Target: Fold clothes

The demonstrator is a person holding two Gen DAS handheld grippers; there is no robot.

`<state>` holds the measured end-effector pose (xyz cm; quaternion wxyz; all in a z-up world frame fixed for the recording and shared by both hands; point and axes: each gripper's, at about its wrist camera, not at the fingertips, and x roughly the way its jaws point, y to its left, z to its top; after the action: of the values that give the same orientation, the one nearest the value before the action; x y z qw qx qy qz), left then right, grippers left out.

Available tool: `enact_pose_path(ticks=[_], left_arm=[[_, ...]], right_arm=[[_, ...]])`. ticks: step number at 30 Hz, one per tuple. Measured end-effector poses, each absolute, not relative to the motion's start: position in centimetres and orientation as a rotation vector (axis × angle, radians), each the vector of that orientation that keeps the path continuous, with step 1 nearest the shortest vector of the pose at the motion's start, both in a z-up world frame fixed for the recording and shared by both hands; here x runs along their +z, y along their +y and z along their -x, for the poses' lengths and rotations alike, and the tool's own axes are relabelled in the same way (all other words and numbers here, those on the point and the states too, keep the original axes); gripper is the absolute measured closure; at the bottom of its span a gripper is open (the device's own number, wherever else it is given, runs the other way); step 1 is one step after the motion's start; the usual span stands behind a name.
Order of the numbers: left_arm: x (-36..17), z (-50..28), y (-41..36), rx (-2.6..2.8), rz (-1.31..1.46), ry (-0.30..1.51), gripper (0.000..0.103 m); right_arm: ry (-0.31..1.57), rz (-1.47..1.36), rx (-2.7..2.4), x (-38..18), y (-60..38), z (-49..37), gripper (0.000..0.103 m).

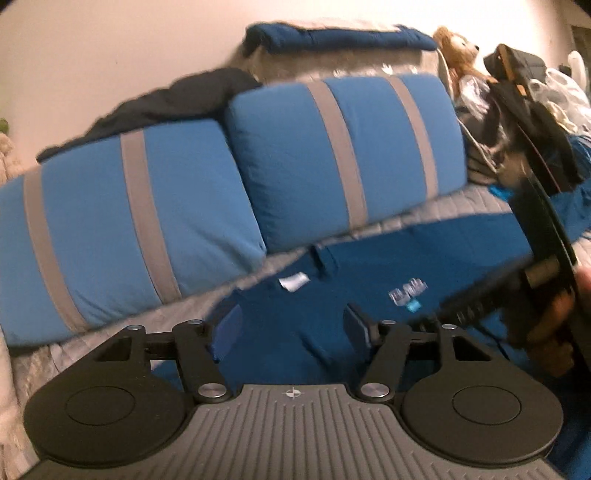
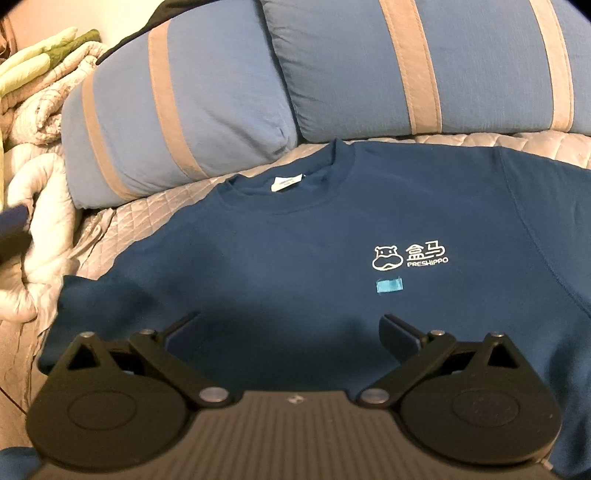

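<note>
A dark blue sweatshirt [image 2: 295, 251] lies flat, front side up, on a quilted grey bedspread [image 2: 155, 210]. It has a white hippo logo [image 2: 410, 258] on the chest and a white neck label [image 2: 286, 182]. It also shows in the left wrist view [image 1: 332, 288]. My right gripper [image 2: 291, 332] is open and empty, hovering over the sweatshirt's lower chest. My left gripper [image 1: 291, 325] is open and empty above the sweatshirt near the collar. The right hand-held gripper [image 1: 517, 295] shows at the right of the left wrist view.
Two blue pillows with grey stripes [image 2: 177, 110] [image 2: 424, 62] lie just behind the collar. A crumpled pale quilt [image 2: 40, 110] is at the left. A folded blue blanket [image 1: 332, 35], a plush toy [image 1: 458, 48] and piled bags [image 1: 524, 96] sit behind the pillows.
</note>
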<state>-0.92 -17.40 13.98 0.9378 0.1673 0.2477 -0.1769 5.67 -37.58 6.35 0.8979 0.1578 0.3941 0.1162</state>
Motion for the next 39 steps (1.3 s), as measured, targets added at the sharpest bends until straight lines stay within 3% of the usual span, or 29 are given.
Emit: enact_pose_path(ticks=[22, 31, 39], left_arm=[[12.5, 6.0, -5.2, -0.129, -0.199, 0.591, 0.036], [10.3, 7.2, -3.0, -0.124, -0.143, 0.610, 0.036], [8.6, 8.3, -0.9, -0.128, -0.100, 0.636, 0.036]], right_arm=[[0.758, -0.082, 0.287, 6.7, -34.6, -4.8, 0.000], [0.612, 0.226, 0.362, 6.8, -31.0, -2.6, 0.011], [0.459, 0.760, 0.450, 4.4, -25.6, 0.1, 0.021]])
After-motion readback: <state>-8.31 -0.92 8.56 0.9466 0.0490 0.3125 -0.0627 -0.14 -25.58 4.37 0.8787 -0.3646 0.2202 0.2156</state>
